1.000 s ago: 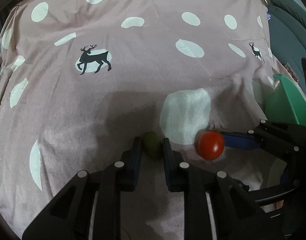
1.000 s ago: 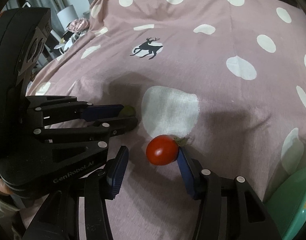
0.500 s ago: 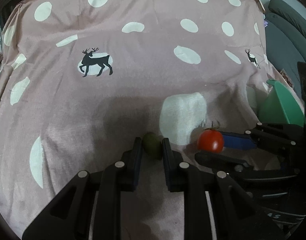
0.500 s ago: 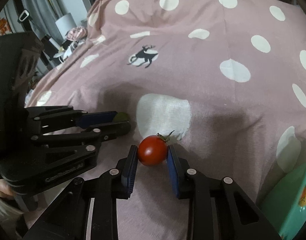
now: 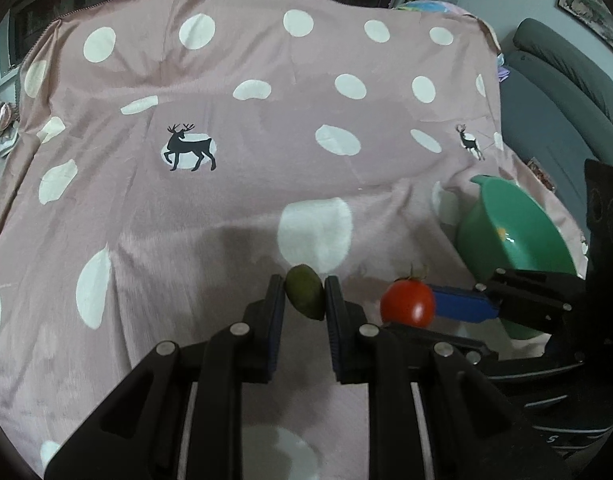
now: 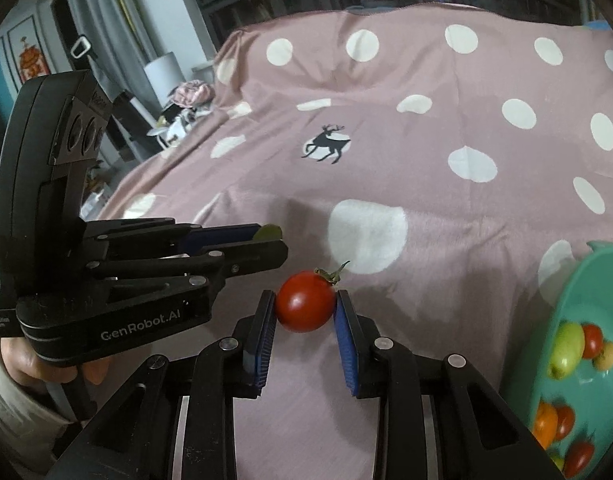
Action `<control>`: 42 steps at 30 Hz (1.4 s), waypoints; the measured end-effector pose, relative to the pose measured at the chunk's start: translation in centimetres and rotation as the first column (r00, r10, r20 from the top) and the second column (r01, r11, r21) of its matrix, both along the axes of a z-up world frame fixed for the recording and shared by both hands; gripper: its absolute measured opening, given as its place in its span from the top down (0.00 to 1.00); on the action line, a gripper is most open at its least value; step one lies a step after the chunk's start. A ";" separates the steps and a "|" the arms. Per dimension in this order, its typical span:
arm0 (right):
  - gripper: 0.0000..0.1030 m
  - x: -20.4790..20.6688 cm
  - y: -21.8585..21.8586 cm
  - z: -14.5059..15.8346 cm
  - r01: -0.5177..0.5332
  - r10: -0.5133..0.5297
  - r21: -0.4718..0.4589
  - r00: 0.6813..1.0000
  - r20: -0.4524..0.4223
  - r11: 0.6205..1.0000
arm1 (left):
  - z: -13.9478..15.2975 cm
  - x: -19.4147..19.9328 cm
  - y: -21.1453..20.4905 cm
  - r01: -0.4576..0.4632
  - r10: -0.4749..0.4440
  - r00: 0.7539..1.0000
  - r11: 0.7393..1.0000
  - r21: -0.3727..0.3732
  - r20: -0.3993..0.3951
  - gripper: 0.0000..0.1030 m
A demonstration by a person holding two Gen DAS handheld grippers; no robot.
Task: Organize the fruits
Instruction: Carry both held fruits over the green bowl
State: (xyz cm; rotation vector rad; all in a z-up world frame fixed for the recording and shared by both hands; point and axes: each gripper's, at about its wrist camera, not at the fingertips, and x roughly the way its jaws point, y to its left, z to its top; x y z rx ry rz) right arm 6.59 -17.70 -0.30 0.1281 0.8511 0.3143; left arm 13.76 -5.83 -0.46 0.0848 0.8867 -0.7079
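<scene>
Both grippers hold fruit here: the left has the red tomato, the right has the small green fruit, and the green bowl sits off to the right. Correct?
Swapped: the left gripper holds the small green fruit, the right gripper the red tomato, as each wrist view shows. The green bowl does sit right.

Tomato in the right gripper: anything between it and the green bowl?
Nothing visible. The right gripper is shut on the tomato, and only bare pink cloth lies between it and the green bowl on its right. The left gripper, holding a green fruit, is on the opposite side.
</scene>
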 end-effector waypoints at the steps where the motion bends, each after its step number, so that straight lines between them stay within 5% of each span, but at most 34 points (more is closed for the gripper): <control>1: 0.70 -0.5 -0.1 0.2 0.001 -0.001 0.003 1.000 0.007 1.000 | 0.2 -0.5 0.0 0.001 -0.001 1.000 1.000 -0.004 0.002 0.81; 24: 0.70 -8.6 -9.7 5.1 0.200 -0.206 0.056 0.967 0.147 0.978 | 5.0 -6.5 -8.5 0.138 -0.137 0.987 0.990 -0.007 0.089 0.81; 42: 0.70 -10.8 -10.8 6.6 0.211 -0.220 0.068 0.958 0.185 0.975 | 6.6 -8.6 -9.8 0.164 -0.164 0.979 0.986 0.011 0.123 0.81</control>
